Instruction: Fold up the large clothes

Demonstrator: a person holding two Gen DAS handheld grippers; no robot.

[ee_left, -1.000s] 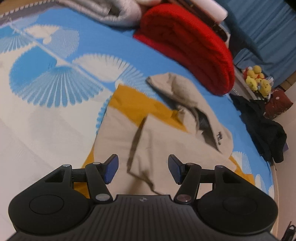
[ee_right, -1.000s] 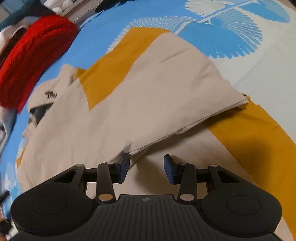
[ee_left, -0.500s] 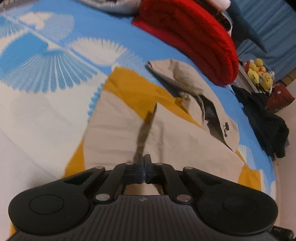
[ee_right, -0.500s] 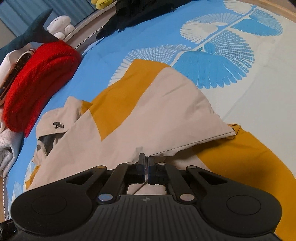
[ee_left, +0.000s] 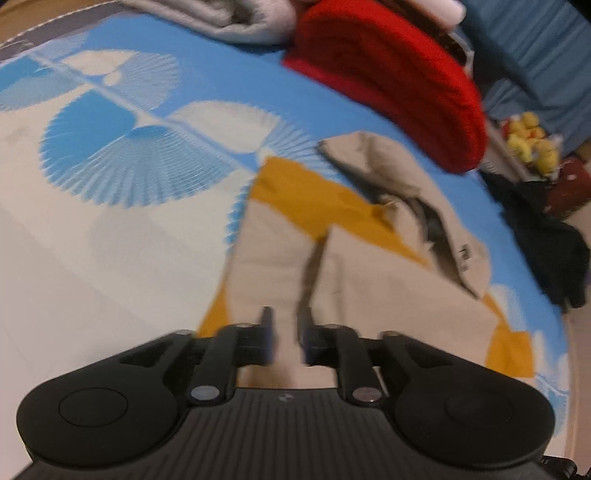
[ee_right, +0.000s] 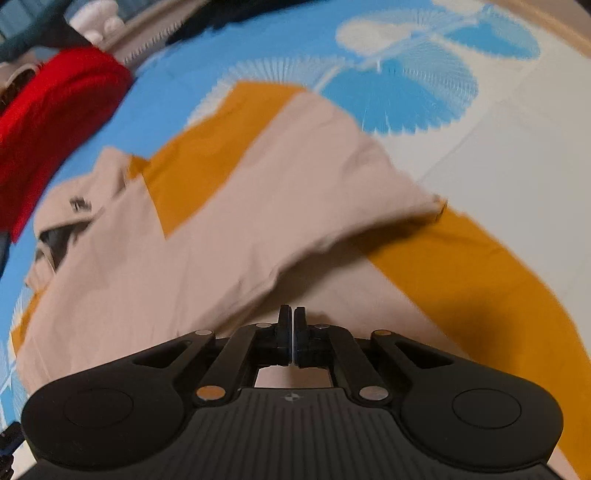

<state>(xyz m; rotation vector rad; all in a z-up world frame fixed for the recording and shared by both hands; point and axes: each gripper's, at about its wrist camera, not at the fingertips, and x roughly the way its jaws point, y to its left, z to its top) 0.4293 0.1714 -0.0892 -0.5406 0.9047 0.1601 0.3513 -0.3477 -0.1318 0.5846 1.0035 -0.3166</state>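
A beige and mustard-yellow jacket [ee_left: 369, 280] lies spread on a blue and white patterned bedsheet [ee_left: 110, 155], with its sleeves folded over the body. It also shows in the right wrist view [ee_right: 258, 206]. My left gripper [ee_left: 284, 332] hovers over the jacket's near part with its jaws a little apart and nothing between them. My right gripper [ee_right: 291, 328] is shut just over the beige cloth below the folded sleeve edge; I cannot tell whether cloth is pinched in it.
A red knitted blanket [ee_left: 399, 77] lies folded beyond the jacket's collar, also in the right wrist view [ee_right: 48, 110]. Grey cloth [ee_left: 236, 18] lies beside it. Dark clothes [ee_left: 546, 243] and yellow plush toys [ee_left: 532, 144] sit off the bed's right edge.
My left gripper was open, then shut half a second ago, and now stands partly open again. My right gripper closed and stays shut. Both views shifted slightly.
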